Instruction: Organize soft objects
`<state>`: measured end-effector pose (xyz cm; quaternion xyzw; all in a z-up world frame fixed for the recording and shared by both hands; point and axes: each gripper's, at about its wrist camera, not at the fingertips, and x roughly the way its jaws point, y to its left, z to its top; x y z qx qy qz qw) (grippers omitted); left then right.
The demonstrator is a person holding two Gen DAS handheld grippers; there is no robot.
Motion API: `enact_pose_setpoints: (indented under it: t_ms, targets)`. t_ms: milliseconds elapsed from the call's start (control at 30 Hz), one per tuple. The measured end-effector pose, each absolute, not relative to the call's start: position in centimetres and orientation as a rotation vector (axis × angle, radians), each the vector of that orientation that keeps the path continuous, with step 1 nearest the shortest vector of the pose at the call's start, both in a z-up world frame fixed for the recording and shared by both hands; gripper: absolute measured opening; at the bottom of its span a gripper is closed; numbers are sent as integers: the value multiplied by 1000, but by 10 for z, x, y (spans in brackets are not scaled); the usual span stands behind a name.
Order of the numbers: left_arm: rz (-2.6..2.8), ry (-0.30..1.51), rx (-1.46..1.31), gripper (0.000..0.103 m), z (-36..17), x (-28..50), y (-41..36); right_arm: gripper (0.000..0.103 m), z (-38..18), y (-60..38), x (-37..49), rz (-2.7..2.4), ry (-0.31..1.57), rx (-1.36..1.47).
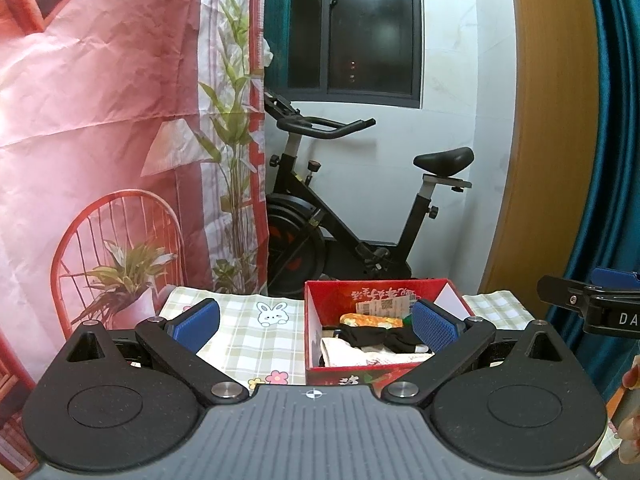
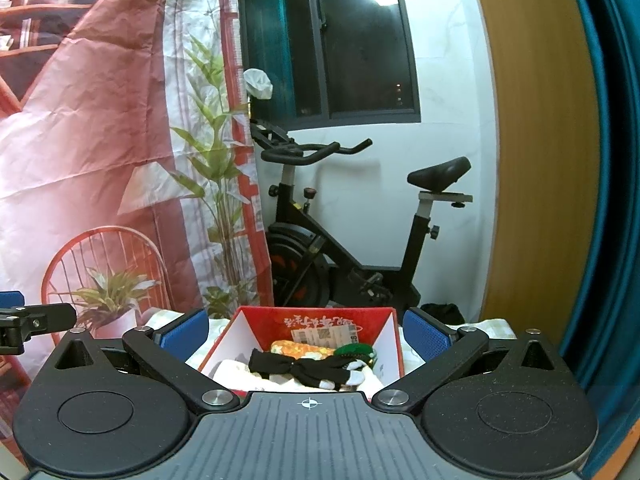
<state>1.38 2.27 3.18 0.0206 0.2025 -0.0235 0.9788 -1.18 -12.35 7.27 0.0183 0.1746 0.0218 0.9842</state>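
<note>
red box (image 1: 376, 374) glossy printed cardboard, white inside. tablecloth (image 1: 248, 332) matt checked cloth. black sock (image 2: 304, 366) soft knit. left gripper (image 1: 316, 322) matt black plastic, ribbed blue pads (image 1: 434, 326), shiny metal pins.

Red cardboard box (image 2: 384, 344), white inside, white script on its far wall, lower centre of the frame. Within it: black knitted cloth with white tips (image 2: 304, 368), orange-and-yellow floral bundle (image 2: 300, 350), green knitted piece (image 2: 354, 350), cream towel (image 2: 240, 372). Worktop cloth (image 1: 240, 336): beige-green plaid, white rabbit, pink flowers. Each black claw (image 1: 316, 322) (image 2: 306, 334) carries blue ribbed pads (image 1: 434, 326).
</note>
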Motion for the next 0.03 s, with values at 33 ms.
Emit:
enact_pose_setpoints:
  t_ms: [33]
  targets:
    - [-48, 410, 39, 103, 32, 14, 23, 103, 73, -123, -12, 45, 351, 37]
